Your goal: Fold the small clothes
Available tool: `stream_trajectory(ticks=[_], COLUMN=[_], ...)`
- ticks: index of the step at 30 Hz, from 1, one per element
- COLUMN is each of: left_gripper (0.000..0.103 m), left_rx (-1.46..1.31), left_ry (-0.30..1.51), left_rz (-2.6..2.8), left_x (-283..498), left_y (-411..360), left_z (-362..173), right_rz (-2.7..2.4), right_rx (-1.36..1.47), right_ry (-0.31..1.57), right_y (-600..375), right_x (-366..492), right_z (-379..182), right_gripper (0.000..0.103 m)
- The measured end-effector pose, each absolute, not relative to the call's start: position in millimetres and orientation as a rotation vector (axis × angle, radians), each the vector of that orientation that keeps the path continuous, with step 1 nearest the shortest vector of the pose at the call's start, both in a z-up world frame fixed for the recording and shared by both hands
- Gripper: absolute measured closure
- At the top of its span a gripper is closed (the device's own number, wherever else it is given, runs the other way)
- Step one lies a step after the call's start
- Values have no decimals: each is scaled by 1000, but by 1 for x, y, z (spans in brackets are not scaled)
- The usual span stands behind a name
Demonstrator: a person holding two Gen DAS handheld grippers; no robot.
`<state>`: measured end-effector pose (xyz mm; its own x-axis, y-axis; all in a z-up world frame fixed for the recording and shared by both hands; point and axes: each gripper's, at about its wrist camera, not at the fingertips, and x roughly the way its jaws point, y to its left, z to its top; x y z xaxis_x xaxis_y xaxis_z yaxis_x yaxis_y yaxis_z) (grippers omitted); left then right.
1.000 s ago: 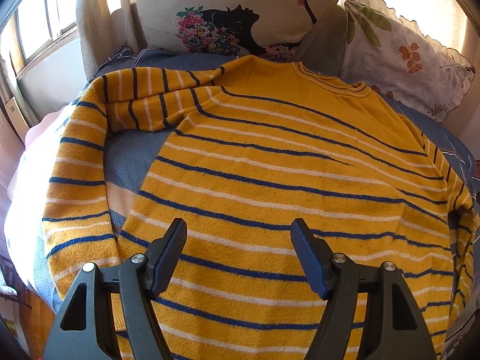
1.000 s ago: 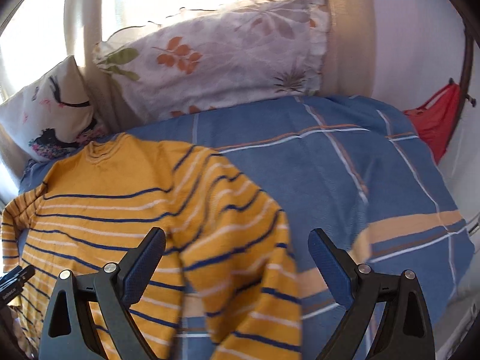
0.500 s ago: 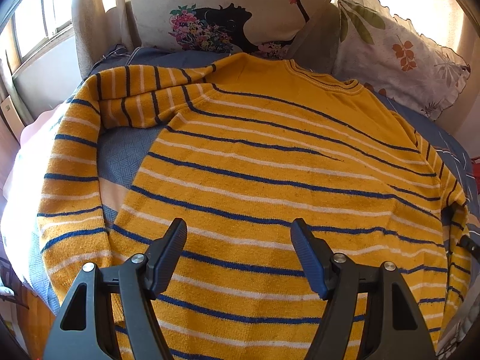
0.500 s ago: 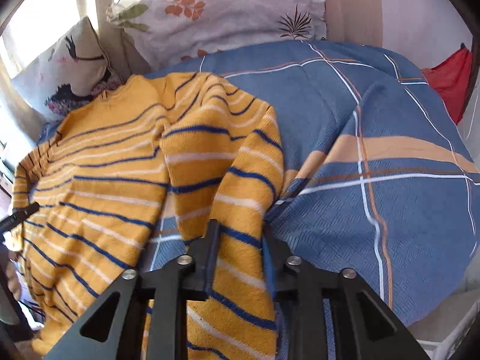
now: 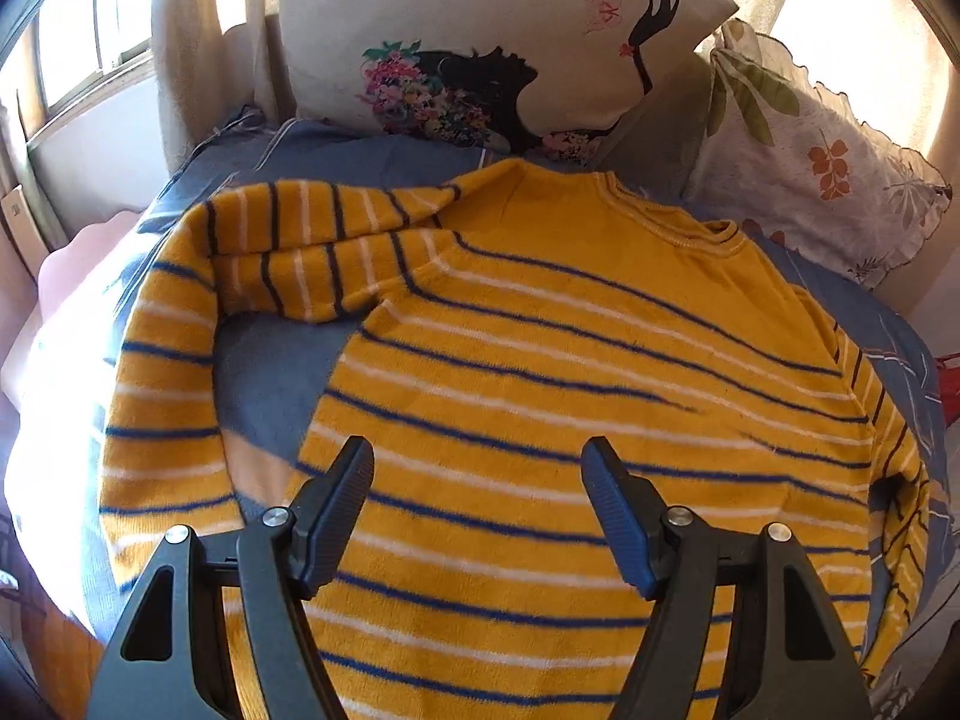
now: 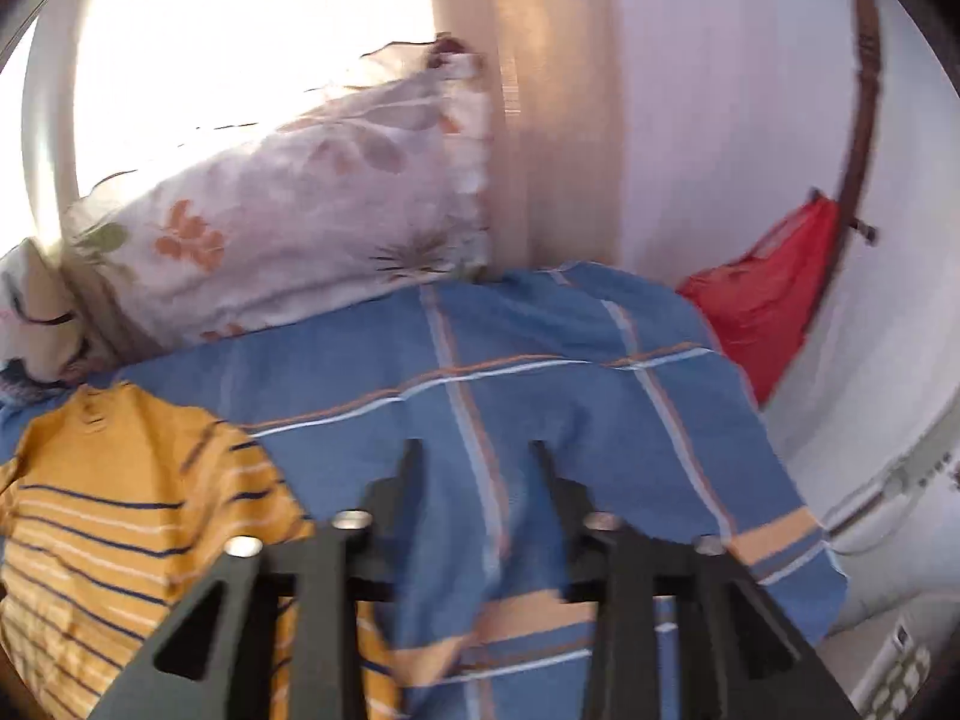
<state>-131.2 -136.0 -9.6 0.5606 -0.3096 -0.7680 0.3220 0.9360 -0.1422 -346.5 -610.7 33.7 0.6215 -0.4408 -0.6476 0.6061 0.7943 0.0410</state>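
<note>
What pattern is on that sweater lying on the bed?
The sweater is mustard yellow with thin navy and white stripes, clearest in the left wrist view.

The sweater (image 5: 570, 420) is a fuzzy, matt yellow knit with a ribbed collar. Under it lies a bedsheet (image 6: 540, 396) of flat woven cloth. The left tongs (image 5: 477, 480) are matt black plastic with ridged fingers (image 5: 342, 510) and shiny metal screws. A red bag (image 6: 774, 294) looks like thin glossy plastic.

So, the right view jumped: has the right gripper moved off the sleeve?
Yes. The right gripper has swung right and upward: the leaf-print pillow sits lower in view, blue sheet between its fingers.
</note>
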Motion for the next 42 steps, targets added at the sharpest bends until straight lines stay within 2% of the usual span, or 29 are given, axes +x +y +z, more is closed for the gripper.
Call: stream_trajectory(ticks=[1, 3, 5, 12, 16, 18, 20, 21, 22, 25, 31, 35, 36, 39, 41, 42], left_gripper=[31, 25, 24, 24, 24, 24, 33, 58, 94, 94, 95, 95, 91, 85, 79, 72], left_rx=[16, 43, 85, 192, 286, 371, 429, 412, 381, 323, 313, 281, 278, 248, 213, 203], left_ry=[879, 820, 784, 898, 930, 975, 976, 962, 967, 947, 902, 930, 950, 978, 954, 942], left_rz=[-400, -429, -460, -500, -546, -580, -592, -605, -612, -556, -481, -379, -341, -337, -358, -362], left_x=[-119, -90, -56, 59, 80, 79, 72, 69, 68, 71, 72, 81, 86, 82, 68, 61], left_y=[-142, -156, -172, -212, -235, -248, -257, -257, -257, -255, -270, -267, -267, -262, -254, -244], left_z=[-2, 10, 13, -19, -30, -43, -50, -47, -44, -34, -12, -18, -24, -28, -16, -7], right_rz=[-520, -364, -240, -54, 38, 79, 94, 85, 81, 36, -122, -143, -143, -90, -69, -51], right_rx=[254, 229, 194, 126, 166, 169, 149, 142, 146, 120, 2, -24, -33, 4, 41, 73], right_ry=[676, 704, 746, 903, 960, 978, 977, 972, 965, 933, 868, 867, 875, 950, 942, 921], right_y=[-598, -576, -549, -501, -484, -476, -467, -465, -463, -459, -458, -450, -447, -446, -454, -461], right_x=[-326, -283, -238, -85, -41, -31, -29, -30, -30, -34, -11, 18, 23, 34, 22, 10], right_z=[32, 28, 19, -35, -58, -65, -70, -70, -68, -55, -18, -20, -24, -44, -36, -26], right_gripper=[23, 23, 23, 23, 23, 29, 68, 73, 85, 94, 95, 95, 95, 85, 78, 73])
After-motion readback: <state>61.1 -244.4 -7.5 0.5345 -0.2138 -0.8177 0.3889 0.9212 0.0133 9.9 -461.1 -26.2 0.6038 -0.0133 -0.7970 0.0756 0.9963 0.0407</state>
